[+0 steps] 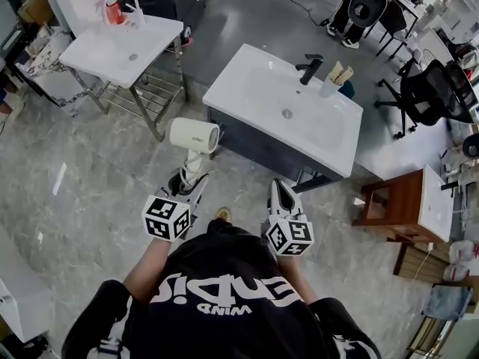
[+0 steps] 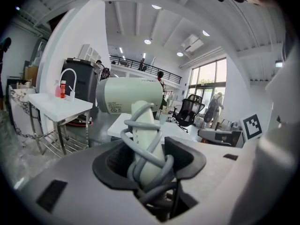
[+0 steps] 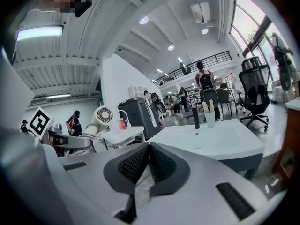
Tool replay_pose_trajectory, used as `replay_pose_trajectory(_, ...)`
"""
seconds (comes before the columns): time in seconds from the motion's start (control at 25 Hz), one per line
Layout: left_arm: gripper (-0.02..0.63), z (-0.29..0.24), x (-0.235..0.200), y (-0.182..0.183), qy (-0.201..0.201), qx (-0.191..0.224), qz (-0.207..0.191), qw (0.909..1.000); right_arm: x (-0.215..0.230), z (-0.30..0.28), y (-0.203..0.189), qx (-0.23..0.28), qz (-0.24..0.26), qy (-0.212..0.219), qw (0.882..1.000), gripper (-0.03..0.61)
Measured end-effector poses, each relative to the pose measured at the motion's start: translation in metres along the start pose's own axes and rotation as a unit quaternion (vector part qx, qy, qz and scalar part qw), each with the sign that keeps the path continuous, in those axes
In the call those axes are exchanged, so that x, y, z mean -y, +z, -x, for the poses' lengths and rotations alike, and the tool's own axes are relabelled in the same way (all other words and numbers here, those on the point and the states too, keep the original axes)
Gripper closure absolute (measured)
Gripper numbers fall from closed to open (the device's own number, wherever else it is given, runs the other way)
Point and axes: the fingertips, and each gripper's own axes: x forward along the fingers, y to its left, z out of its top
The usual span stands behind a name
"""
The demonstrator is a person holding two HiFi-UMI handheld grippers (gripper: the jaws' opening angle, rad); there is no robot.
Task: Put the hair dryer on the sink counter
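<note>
A cream hair dryer (image 1: 194,135) stands upright in my left gripper (image 1: 191,179), which is shut on its handle. In the left gripper view the handle (image 2: 146,139) is wrapped in grey cord and sits between the dark pads, with the barrel (image 2: 131,95) above them. The white sink counter (image 1: 247,73), with a black faucet (image 1: 309,67) and a cup of brushes (image 1: 333,77), lies ahead and to the right, apart from both grippers. My right gripper (image 1: 281,188) is shut with nothing in it; its pads (image 3: 161,161) meet at the tips. The counter (image 3: 243,142) shows beyond them.
A second white sink on a metal frame (image 1: 123,47) with a red bottle (image 1: 114,12) stands at the far left. A wooden stand (image 1: 397,204) and a black office chair (image 1: 430,92) are on the right. Several people stand far off (image 3: 205,81).
</note>
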Motion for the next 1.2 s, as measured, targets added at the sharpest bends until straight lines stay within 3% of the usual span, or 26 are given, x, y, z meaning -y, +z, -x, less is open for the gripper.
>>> replay_pose_trajectory(0.64,0.407,-0.124,-0.051,0.060,-0.013,-0.009,-0.010,0.9998,0.052,-0.109,0.028,-0.010,-0.014,0.003,1.000,0.554)
replay_pose_trajectory(1.2,0.407,-0.253,-0.120,0.100,-0.072,-0.047,-0.028,0.9959,0.088,-0.230,0.062,-0.001,-0.022,-0.041,0.999,0.554)
